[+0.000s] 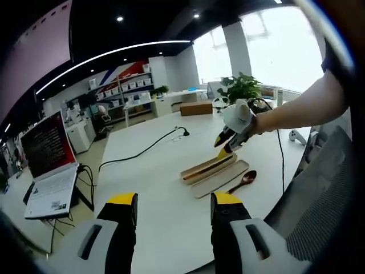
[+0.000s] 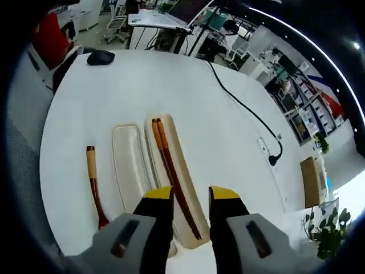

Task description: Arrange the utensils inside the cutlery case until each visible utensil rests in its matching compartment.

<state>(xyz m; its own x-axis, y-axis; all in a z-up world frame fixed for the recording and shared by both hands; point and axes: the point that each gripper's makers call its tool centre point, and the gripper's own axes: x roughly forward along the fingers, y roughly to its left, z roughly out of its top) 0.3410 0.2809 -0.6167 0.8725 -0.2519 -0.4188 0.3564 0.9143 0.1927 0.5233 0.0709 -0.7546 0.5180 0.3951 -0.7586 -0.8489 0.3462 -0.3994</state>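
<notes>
A cream cutlery case (image 2: 178,151) lies open on the white table, with a pair of dark wooden chopsticks (image 2: 170,165) resting lengthwise in it. Its empty second half (image 2: 128,160) lies alongside. Beyond that half, a wooden spoon (image 2: 94,185) rests on the bare table. My right gripper (image 2: 191,195) hovers open above the near end of the chopsticks, its jaws either side of them. In the left gripper view the case (image 1: 208,168), the spoon (image 1: 244,181) and the right gripper (image 1: 226,145) sit ahead. My left gripper (image 1: 175,201) is open, well short of the case.
A black cable (image 2: 245,108) snakes across the table (image 2: 188,85). A black mouse (image 2: 101,56) sits near one edge and a cardboard box (image 2: 311,180) at another. A laptop (image 1: 51,165) stands off the table's left side, and a grey chair (image 1: 319,194) is at the right.
</notes>
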